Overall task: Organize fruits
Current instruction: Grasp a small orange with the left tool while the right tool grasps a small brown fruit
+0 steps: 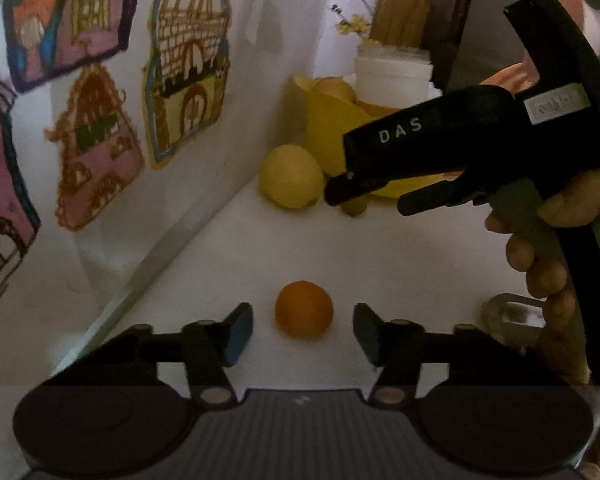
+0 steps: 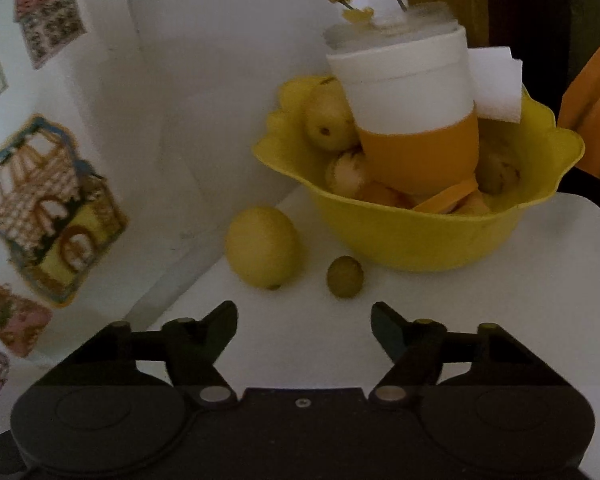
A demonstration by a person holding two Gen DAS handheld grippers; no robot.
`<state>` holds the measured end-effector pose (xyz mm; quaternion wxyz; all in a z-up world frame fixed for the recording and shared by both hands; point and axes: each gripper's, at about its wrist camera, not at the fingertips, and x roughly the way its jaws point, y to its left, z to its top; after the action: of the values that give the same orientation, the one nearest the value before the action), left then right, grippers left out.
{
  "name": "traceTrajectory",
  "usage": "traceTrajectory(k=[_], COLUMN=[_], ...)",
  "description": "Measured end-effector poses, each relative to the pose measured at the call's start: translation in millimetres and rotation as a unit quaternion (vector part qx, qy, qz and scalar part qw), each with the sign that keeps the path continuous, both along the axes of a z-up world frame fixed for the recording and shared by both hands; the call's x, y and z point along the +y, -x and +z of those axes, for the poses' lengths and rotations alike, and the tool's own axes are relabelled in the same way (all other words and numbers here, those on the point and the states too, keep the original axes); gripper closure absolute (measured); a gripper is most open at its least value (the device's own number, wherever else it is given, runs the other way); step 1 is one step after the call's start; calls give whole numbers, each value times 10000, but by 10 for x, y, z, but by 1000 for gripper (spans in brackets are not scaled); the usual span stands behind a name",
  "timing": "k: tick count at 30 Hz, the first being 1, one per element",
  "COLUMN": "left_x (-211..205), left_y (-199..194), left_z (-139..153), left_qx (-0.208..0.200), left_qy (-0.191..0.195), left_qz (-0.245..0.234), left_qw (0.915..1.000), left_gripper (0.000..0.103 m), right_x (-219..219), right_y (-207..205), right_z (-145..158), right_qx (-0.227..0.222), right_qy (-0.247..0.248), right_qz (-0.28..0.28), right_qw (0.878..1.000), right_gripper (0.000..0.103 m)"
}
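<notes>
Round orange fruit (image 1: 304,309) sits between the open left hand-held gripper (image 1: 303,334) pads.

Both cameras look forward along their own jaws, low over the white worktop (image 1: 380,248) toward the wall corner. The left wrist view sits farther back; the right wrist view is close to the yellow bowl (image 2: 412,236). They share the bowl, the lemon (image 1: 290,178) and the painted wall — at different nearness.
</notes>
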<state>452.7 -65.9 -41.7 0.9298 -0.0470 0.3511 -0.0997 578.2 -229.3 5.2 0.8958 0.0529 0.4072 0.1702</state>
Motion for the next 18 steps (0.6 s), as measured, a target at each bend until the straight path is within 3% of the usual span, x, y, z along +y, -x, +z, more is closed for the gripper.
traceTrajectory(k=[2, 9, 18], left_x=[6, 5, 0], left_y=[-23, -88, -115], left_z=[-29, -47, -34], left_qx=[-17, -50, -94], left_qy=[32, 201, 320], left_qz=[82, 137, 252], left_qw=[10000, 9997, 9991], left_gripper=[52, 66, 67], right_x=[-7, -13, 48], right_y=[-35, -114, -223], right_z=[-49, -113, -213], right_qx=[-19, -139, -183], right_qy=[-17, 5, 138], right_qz=[-70, -198, -355], right_qw=[10000, 9997, 9991], right_gripper=[36, 43, 53])
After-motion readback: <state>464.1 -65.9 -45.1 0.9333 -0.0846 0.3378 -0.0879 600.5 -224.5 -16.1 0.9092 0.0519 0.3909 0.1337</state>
